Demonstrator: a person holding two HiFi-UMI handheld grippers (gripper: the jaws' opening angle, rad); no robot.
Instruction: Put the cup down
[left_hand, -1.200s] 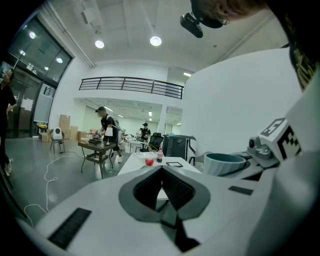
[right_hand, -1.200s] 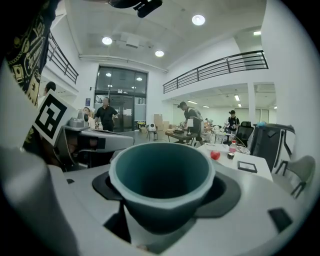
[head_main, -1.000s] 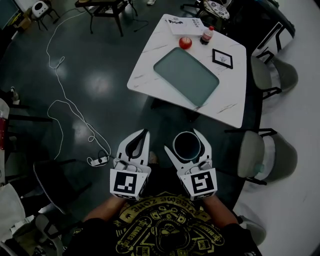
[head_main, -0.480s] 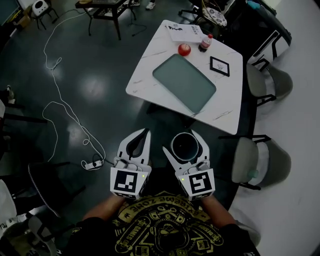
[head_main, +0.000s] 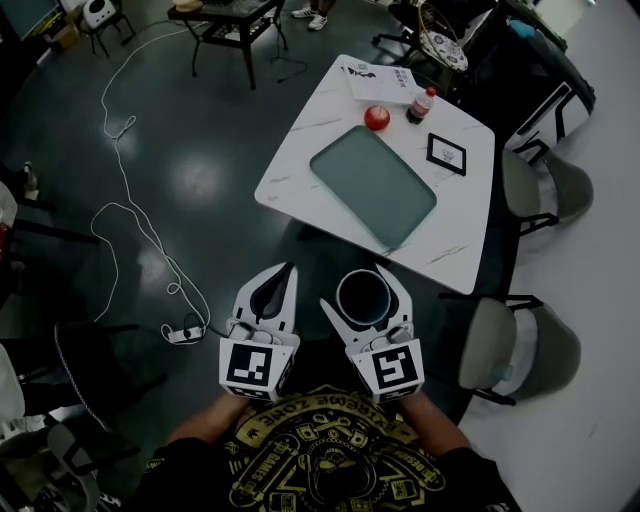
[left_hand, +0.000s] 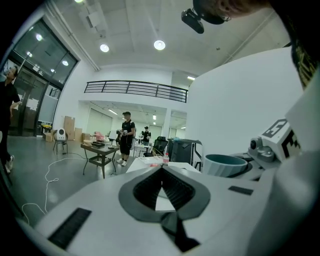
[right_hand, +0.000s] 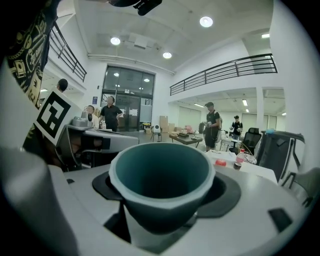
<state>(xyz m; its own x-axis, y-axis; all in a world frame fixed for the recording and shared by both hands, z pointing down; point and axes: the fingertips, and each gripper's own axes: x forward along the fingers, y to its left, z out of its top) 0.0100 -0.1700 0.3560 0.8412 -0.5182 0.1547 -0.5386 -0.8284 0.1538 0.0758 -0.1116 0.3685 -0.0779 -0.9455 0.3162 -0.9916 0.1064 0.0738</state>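
A teal cup (head_main: 362, 297) stands upright between the jaws of my right gripper (head_main: 363, 282), which is shut on it in front of the person's body, above the dark floor. The right gripper view looks into the cup's empty mouth (right_hand: 161, 175), with the jaws pressed on both sides of it. My left gripper (head_main: 286, 274) is beside it on the left, shut, tips touching, with nothing in it. The cup (left_hand: 223, 164) shows at the right of the left gripper view. Ahead stands a white marble table (head_main: 300, 150) with a teal tray (head_main: 373, 185).
On the table's far side lie a red apple (head_main: 377, 118), a cola bottle (head_main: 421, 104), a framed picture (head_main: 446, 154) and papers (head_main: 375, 80). Grey chairs (head_main: 500, 345) stand at the right. A white cable (head_main: 130, 220) and a power strip (head_main: 185, 332) lie on the floor at left. People (left_hand: 126, 135) stand far off.
The table has come a little nearer to the grippers in the head view. Both grippers keep their places side by side, and the cup stays in the right one.
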